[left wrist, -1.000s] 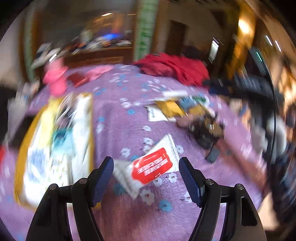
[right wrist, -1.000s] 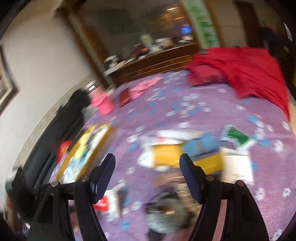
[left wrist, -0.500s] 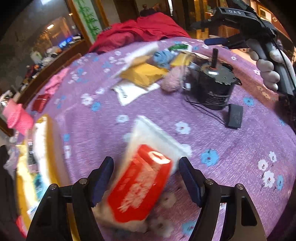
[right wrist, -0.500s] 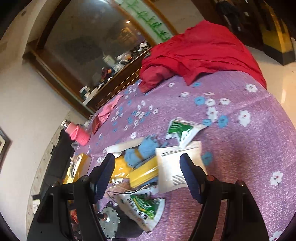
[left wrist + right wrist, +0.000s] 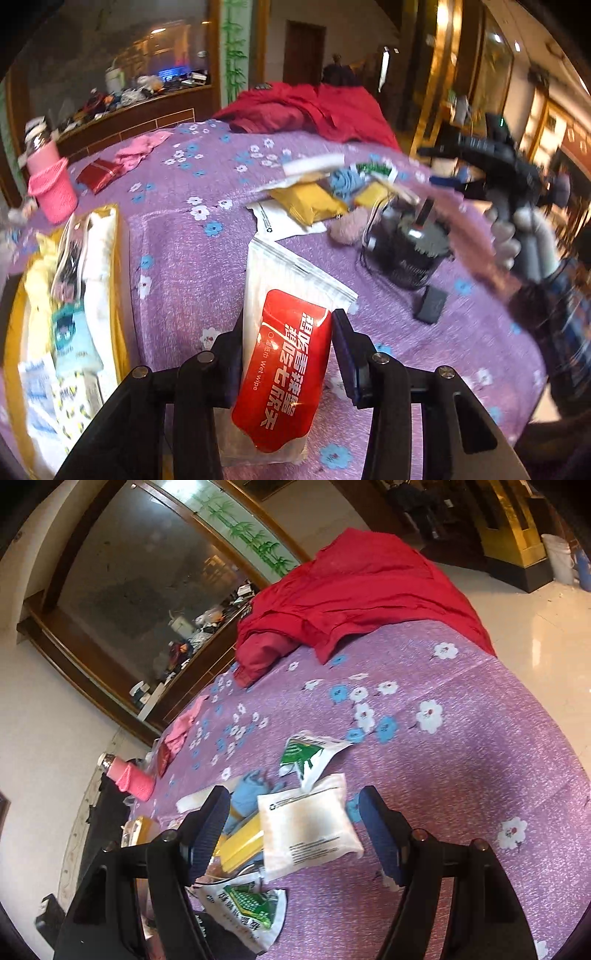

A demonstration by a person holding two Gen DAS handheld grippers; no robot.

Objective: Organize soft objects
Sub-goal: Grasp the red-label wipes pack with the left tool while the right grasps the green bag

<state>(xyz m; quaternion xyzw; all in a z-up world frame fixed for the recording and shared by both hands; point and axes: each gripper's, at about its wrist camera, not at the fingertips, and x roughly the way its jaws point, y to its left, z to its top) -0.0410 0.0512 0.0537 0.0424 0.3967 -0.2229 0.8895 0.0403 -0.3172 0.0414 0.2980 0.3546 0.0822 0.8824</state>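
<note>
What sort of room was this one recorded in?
Probably a lived-in home room, perhaps a bedroom or sitting room: a purple floral cloth covers a bed or large table, a red garment lies heaped on it, and a cluttered wooden cabinet lines the wall.

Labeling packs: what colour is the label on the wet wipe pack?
Red with white lettering, on a clear-white wet wipe pack; clearest in the left wrist view.
</note>
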